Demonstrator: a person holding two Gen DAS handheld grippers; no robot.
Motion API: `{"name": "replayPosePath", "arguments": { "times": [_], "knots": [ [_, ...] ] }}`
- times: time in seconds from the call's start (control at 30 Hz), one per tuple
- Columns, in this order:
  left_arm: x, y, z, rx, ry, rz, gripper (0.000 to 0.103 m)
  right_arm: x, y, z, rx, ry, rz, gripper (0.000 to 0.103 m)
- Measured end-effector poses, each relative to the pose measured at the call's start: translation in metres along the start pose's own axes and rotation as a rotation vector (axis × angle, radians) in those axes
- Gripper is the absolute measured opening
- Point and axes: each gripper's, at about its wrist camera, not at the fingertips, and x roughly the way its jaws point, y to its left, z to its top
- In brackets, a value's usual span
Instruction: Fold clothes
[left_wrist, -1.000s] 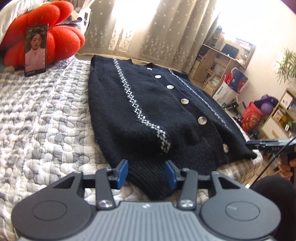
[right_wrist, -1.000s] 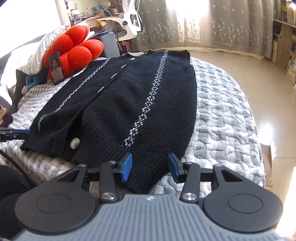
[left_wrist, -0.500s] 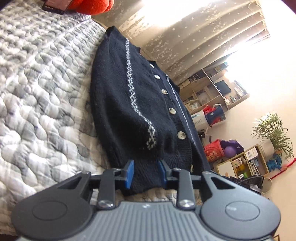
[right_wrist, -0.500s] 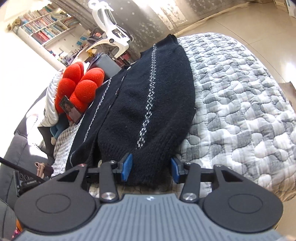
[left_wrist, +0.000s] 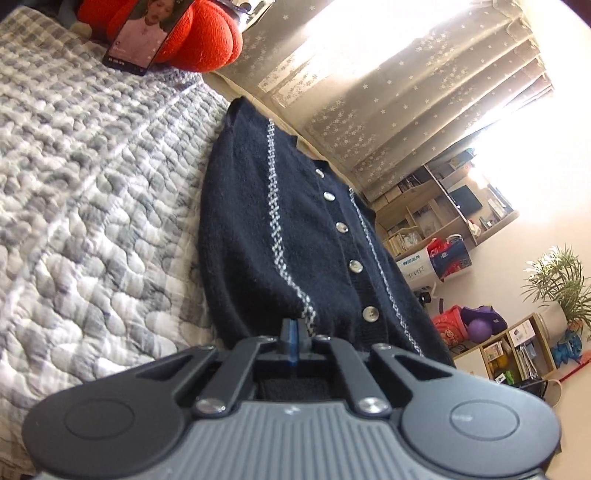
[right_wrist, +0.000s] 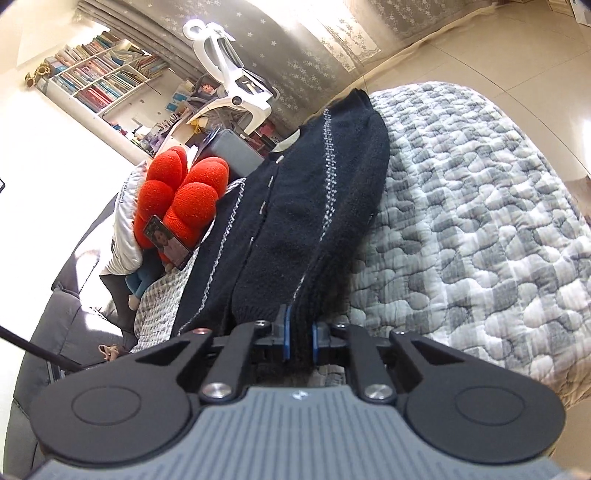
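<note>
Black cardigan (right_wrist: 317, 221) hem, pinched in right hand-held gripper (right_wrist: 300, 338)

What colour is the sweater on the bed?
The sweater is dark navy with white patterned stripes and pale buttons, clearest in the left wrist view.

No text could be read with certainty. A white cardboard box (left_wrist: 415, 265) at three o'clock in the left wrist view bore blue characters, too small to make out.
</note>
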Motion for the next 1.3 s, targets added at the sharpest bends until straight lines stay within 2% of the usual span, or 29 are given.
{"name": "replayPosePath", "arguments": {
  "times": [0.13, 0.23, 0.33, 0.37, 0.4, 0.53, 0.57, 0.63, 0.77, 0.8, 0.83, 0.87, 0.9, 0.97, 1.1, 1.3],
  "knots": [
    [-0.013, -0.004, 0.001, 0.043, 0.022, 0.017, 0.000, 0.000, 0.014, 0.005, -0.030, 0.028, -0.033, 0.013],
    [-0.016, 0.005, -0.002, 0.063, 0.044, 0.038, 0.002, 0.005, 0.018, 0.009, -0.070, 0.063, -0.092, 0.013],
    [-0.010, 0.022, -0.006, 0.026, 0.052, 0.059, 0.029, 0.009, 0.015, 0.014, -0.074, 0.096, -0.128, 0.013],
    [-0.007, 0.026, -0.007, 0.013, 0.059, 0.063, 0.045, 0.011, 0.014, 0.015, -0.078, 0.111, -0.141, 0.014],
    [-0.004, 0.029, -0.008, 0.001, 0.069, 0.068, 0.052, 0.015, 0.014, 0.015, -0.081, 0.133, -0.151, 0.015],
    [0.008, 0.039, -0.008, -0.048, 0.128, 0.068, 0.053, 0.024, 0.014, 0.014, -0.083, 0.201, -0.198, 0.023],
    [0.013, 0.038, -0.007, -0.052, 0.145, 0.060, 0.052, 0.025, 0.012, 0.014, -0.071, 0.207, -0.209, 0.033],
    [0.024, 0.034, -0.007, -0.040, 0.180, 0.043, 0.052, 0.026, 0.009, 0.015, -0.047, 0.211, -0.231, 0.046],
    [0.040, 0.024, -0.004, -0.013, 0.210, 0.025, 0.050, 0.035, 0.004, 0.016, -0.028, 0.266, -0.217, 0.047],
    [0.044, 0.021, -0.004, -0.003, 0.222, 0.024, 0.039, 0.039, 0.003, 0.015, -0.016, 0.286, -0.206, 0.047],
    [0.049, 0.019, -0.005, 0.009, 0.243, 0.026, 0.026, 0.040, 0.002, 0.015, -0.011, 0.291, -0.201, 0.045],
    [0.053, 0.016, -0.008, 0.024, 0.260, 0.037, 0.011, 0.040, 0.002, 0.015, -0.008, 0.296, -0.197, 0.038],
    [0.053, 0.012, -0.011, 0.050, 0.259, 0.059, 0.010, 0.039, 0.004, 0.015, -0.017, 0.293, -0.197, 0.013],
    [0.045, 0.001, -0.014, 0.102, 0.227, 0.078, 0.009, 0.032, 0.013, 0.013, -0.064, 0.261, -0.197, 0.012],
    [0.018, -0.007, -0.005, 0.096, 0.150, 0.050, 0.009, 0.014, 0.028, 0.013, -0.127, 0.216, -0.171, 0.012],
    [0.000, -0.012, 0.000, 0.090, 0.161, 0.042, 0.009, -0.004, 0.038, 0.018, -0.152, 0.211, -0.135, 0.012]
  ]
}}
